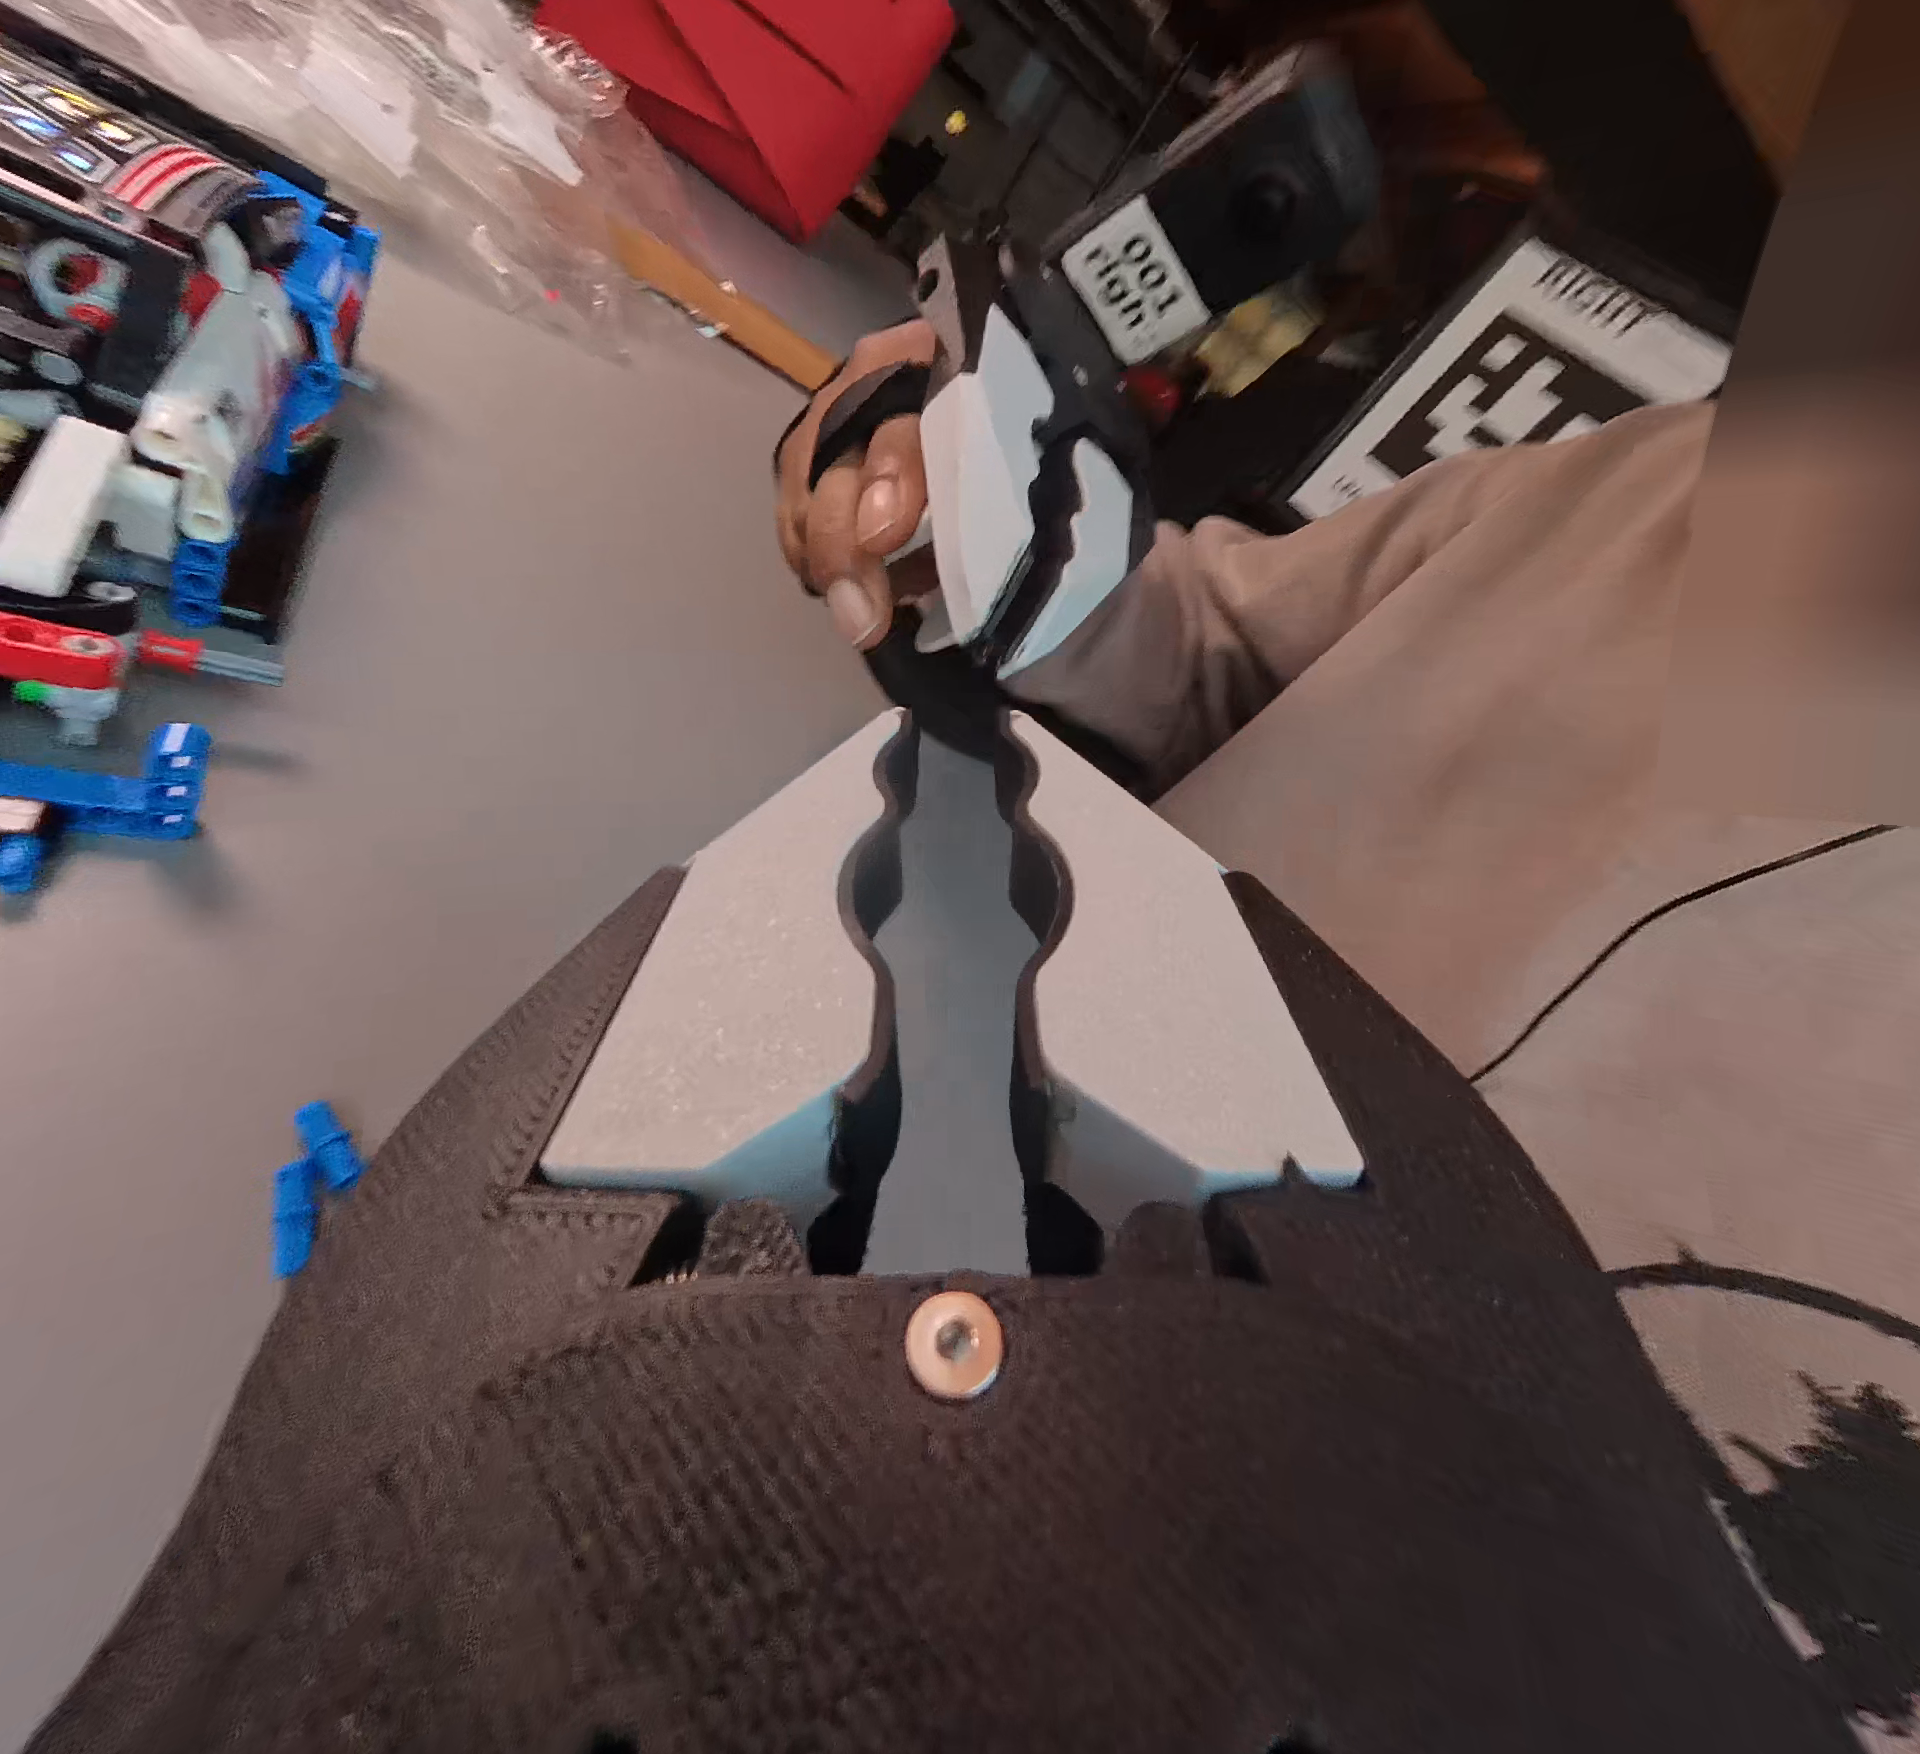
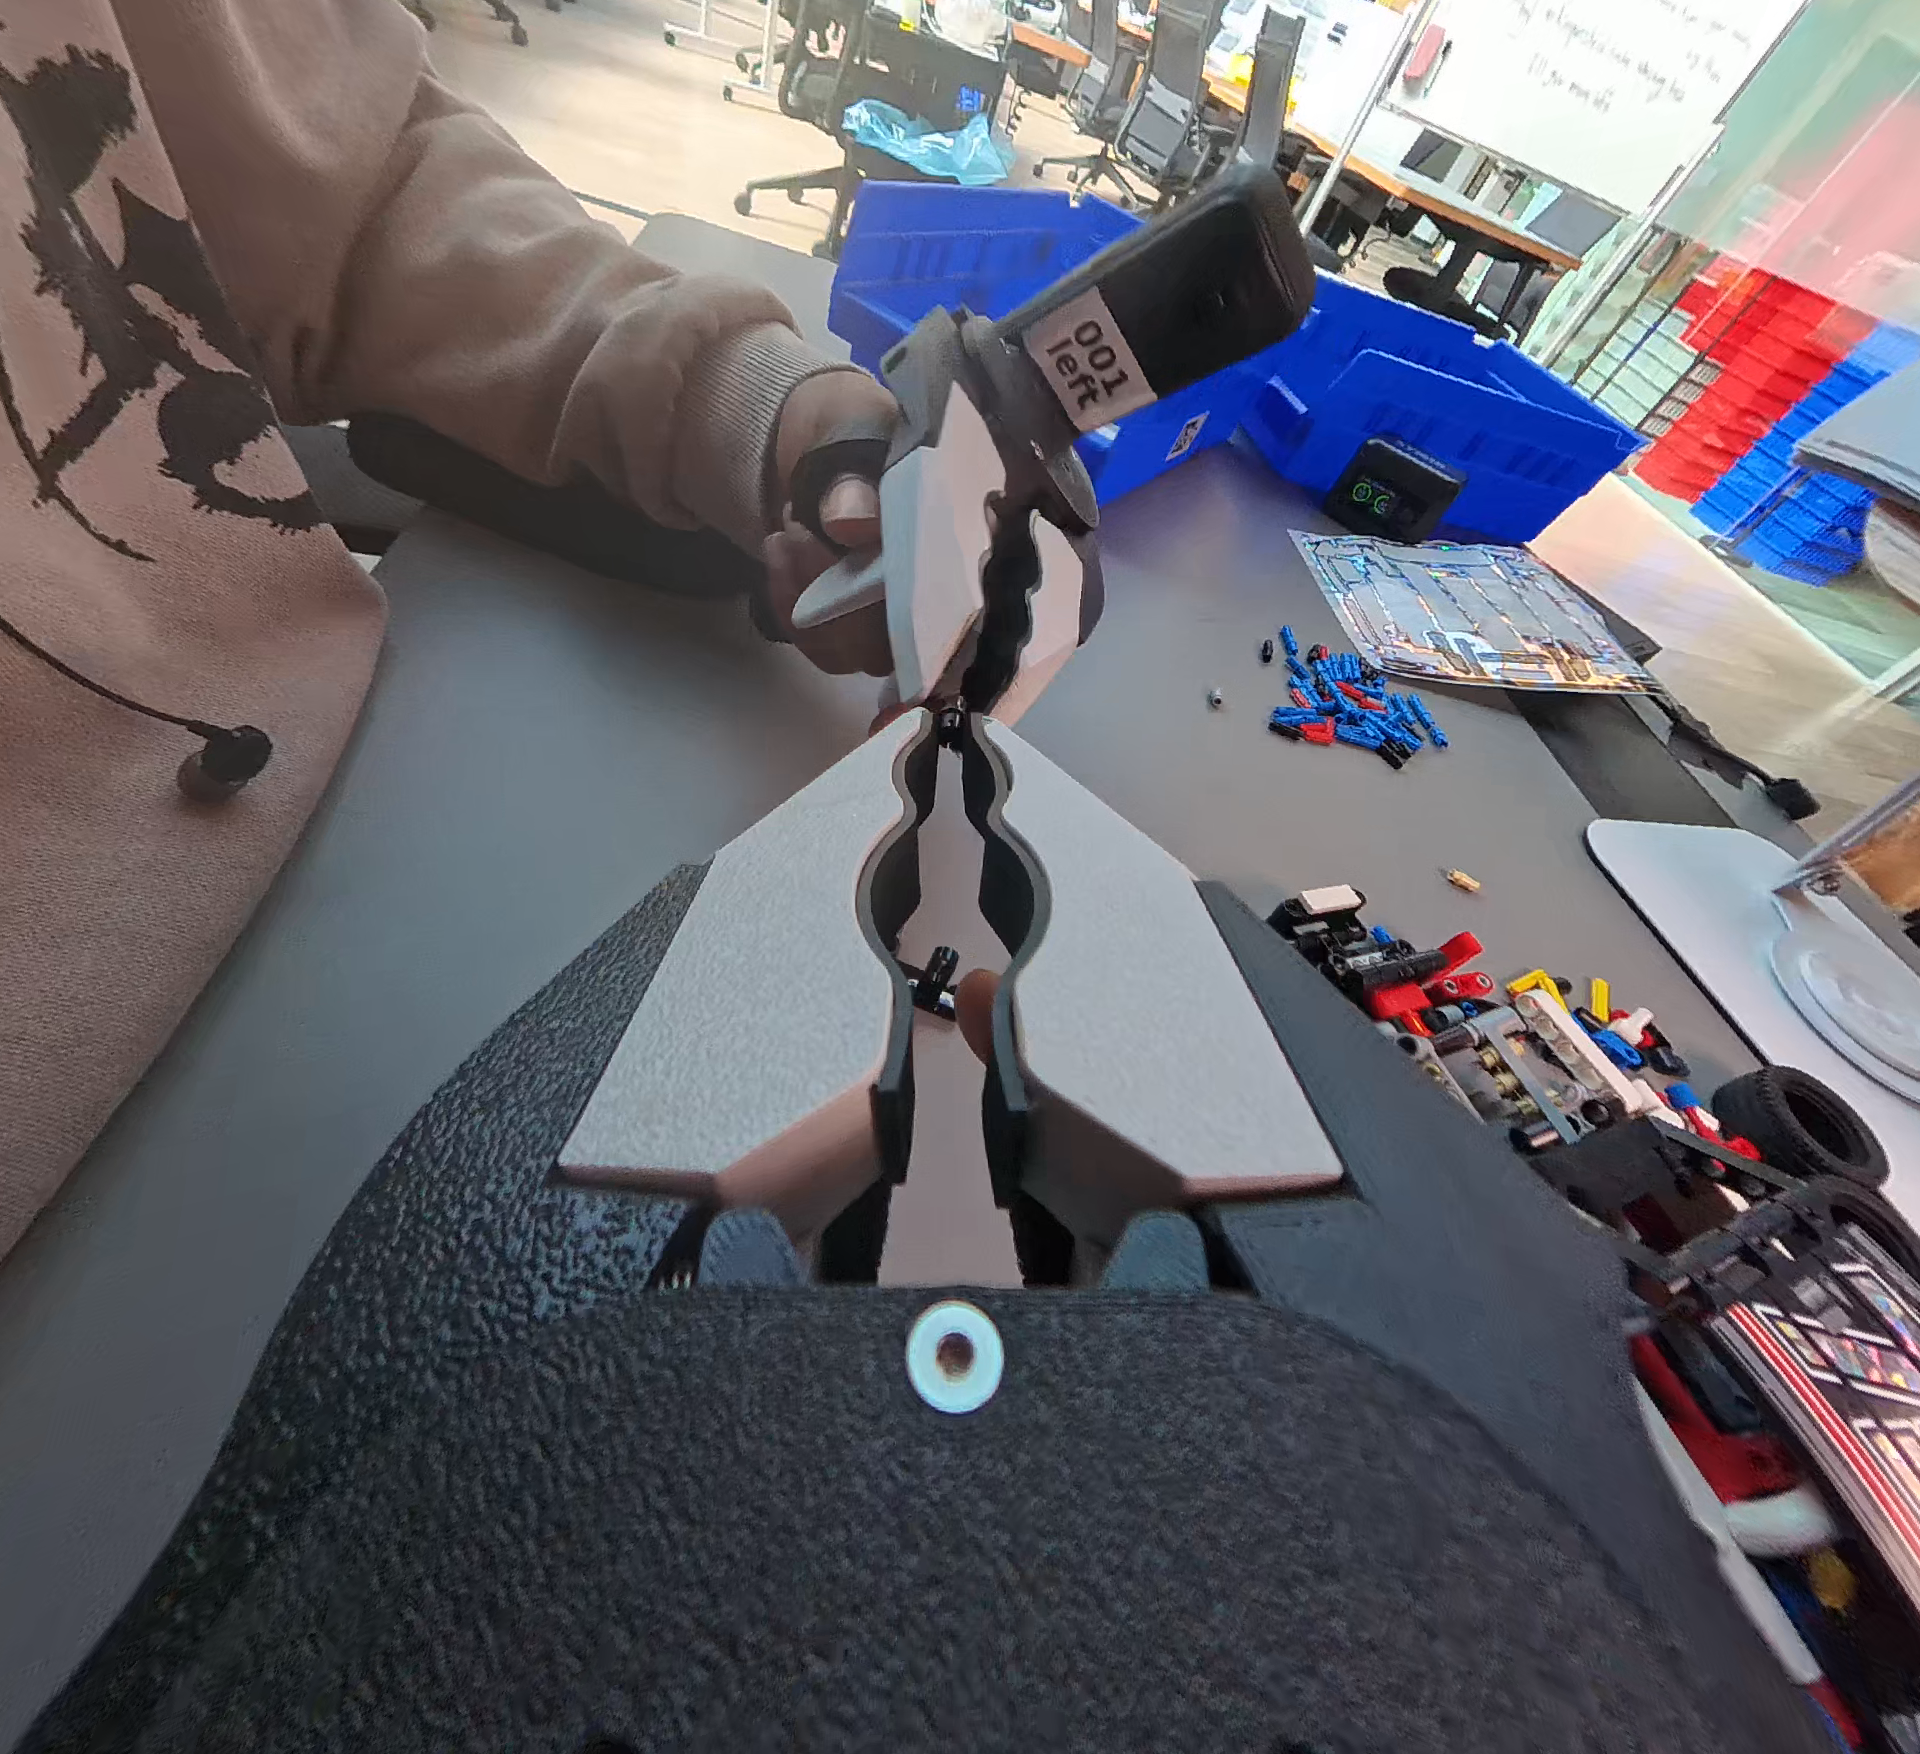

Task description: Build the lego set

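Observation:
My right gripper (image 2: 951,730) has its jaws nearly together, pinching a small black pin (image 2: 949,723) at the very tips. My left gripper (image 2: 961,691) meets it tip to tip from above, jaws together on the pin's other end. In the left wrist view my left gripper (image 1: 956,717) points at the right gripper (image 1: 977,639), and the pin itself is hidden there. Another small black piece (image 2: 935,977) and a fingertip (image 2: 979,1008) show through the gap between my right fingers. The part-built lego car (image 1: 156,354) lies to the left and also shows in the right wrist view (image 2: 1766,1289).
Blue pins (image 1: 312,1174) and a blue piece (image 1: 104,800) lie on the grey table (image 1: 520,665). A pile of small pins (image 2: 1351,707), a printed sheet (image 2: 1455,613), loose parts (image 2: 1455,998), a tyre (image 2: 1797,1122) and blue bins (image 2: 1403,395) are to the right. A red bin (image 1: 769,31) stands behind. My left and right fingertips are right by each other. From either gripper's tips it is about 15 cm to the blue piece (image 1: 104,800).

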`<state>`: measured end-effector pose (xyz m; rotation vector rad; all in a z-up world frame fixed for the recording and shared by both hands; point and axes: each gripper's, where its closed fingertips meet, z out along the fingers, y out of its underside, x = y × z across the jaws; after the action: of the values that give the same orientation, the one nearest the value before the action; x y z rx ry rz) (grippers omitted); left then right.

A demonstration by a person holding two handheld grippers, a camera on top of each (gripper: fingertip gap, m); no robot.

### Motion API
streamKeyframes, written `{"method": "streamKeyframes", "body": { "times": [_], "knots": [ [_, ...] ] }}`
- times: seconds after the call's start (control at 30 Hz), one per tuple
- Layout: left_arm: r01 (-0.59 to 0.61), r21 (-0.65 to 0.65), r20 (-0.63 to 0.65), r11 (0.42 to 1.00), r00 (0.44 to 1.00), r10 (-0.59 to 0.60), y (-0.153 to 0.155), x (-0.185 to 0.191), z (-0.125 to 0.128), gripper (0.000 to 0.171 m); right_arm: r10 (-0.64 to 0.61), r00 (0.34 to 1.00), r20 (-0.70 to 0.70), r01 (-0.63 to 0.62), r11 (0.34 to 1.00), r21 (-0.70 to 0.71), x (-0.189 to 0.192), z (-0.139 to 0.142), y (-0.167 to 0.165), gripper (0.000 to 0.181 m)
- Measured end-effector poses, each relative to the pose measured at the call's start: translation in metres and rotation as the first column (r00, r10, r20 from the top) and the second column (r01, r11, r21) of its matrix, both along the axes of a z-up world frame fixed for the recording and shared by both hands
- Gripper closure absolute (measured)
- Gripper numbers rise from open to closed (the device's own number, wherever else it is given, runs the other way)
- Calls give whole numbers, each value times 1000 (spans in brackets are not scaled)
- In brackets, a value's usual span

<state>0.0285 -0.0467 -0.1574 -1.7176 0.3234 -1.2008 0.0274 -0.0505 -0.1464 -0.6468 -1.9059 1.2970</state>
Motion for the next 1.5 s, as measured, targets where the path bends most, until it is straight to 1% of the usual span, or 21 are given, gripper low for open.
{"method": "streamKeyframes", "body": {
  "times": [0.03, 0.07, 0.13, 0.2, 0.27, 0.33, 0.37, 0.5, 0.6, 0.63, 0.67, 0.7, 0.77, 0.8, 0.9, 1.0, 1.1, 1.17, 1.23, 1.4, 1.5],
  "knots": [
    [-26, 11, -107, 1000, 994, 27, 2, -4, -9, 156, -10, 1000, 13, 10, 1000, -8, -1, -1, 5, 179],
    [-47, 19, -229, 999, 972, 50, 3, -8, -22, 155, -19, 999, 38, 20, 1000, -12, -1, -3, 11, 179],
    [-60, 38, -477, 997, 876, 71, 4, -14, -49, 151, -72, 995, 66, 72, 997, -8, -4, -9, 27, 179],
    [-50, 40, -653, 998, 755, 64, 3, -17, -73, 150, -113, 990, 86, 115, 993, -11, -7, -14, 39, 179],
    [-31, 35, -744, 999, 666, 47, 3, -17, -89, 149, -133, 986, 104, 136, 991, -14, -9, -18, 45, 179],
    [-22, 36, -778, 999, 627, 42, 4, -15, -96, 149, -140, 983, 117, 141, 990, 4, -9, -23, 46, 179],
    [-28, 41, -784, 999, 619, 50, 5, -15, -96, 149, -142, 982, 124, 141, 990, 19, -9, -25, 46, 179],
    [-60, 87, -743, 994, 661, 105, 17, -12, -84, 150, -132, 980, 149, 127, 991, 39, -8, -31, 43, 179],
    [-27, 69, -756, 997, 651, 70, 22, -13, -87, 149, -103, 978, 181, 98, 995, 34, -6, -36, 39, 178],
    [-5, 53, -761, 999, 647, 44, 22, -12, -91, 152, -88, 976, 198, 84, 996, 30, -4, -39, 37, 179],
    [20, 29, -769, 999, 639, 9, 21, -12, -95, 161, -80, 975, 206, 76, 997, 27, -4, -41, 36, 178],
    [40, 27, -762, 999, 647, -5, 21, -10, -94, 165, -73, 974, 214, 69, 997, 26, -3, -43, 35, 178],
    [46, 30, -769, 998, 639, -7, 22, -12, -94, 165, -67, 972, 225, 63, 998, 25, -3, -45, 34, 179],
    [34, 55, -761, 998, 648, 20, 24, -14, -91, 165, -65, 972, 225, 62, 998, 21, -3, -44, 34, 179],
    [-2, 128, -607, 992, 790, 80, 22, -10, -64, 165, -60, 974, 217, 60, 998, 6, -1, -40, 34, 179],
    [-57, 198, -413, 978, 901, 136, 21, -7, -33, 165, -43, 978, 205, 47, 999, -16, 0, -33, 28, 179],
    [-98, 222, -285, 970, 945, 161, 22, -6, -15, 165, -32, 982, 187, 39, 999, -34, 0, -26, 22, 179],
    [-121, 228, -249, 966, 952, 178, 24, -7, -9, 165, -25, 984, 177, 35, 998, -50, 1, -23, 20, 179],
    [-136, 236, -249, 962, 949, 195, 25, -8, -7, 165, -33, 984, 172, 43, 998, -53, 0, -21, 20, 179],
    [-185, 254, -290, 949, 922, 257, 28, -10, -8, 165, -52, 981, 189, 65, 996, -65, -4, -24, 21, 178],
    [-228, 305, -309, 924, 895, 323, 31, -14, -2, 166, -77, 975, 206, 109, 983, -148, -11, -21, 20, 179]
  ]
}}
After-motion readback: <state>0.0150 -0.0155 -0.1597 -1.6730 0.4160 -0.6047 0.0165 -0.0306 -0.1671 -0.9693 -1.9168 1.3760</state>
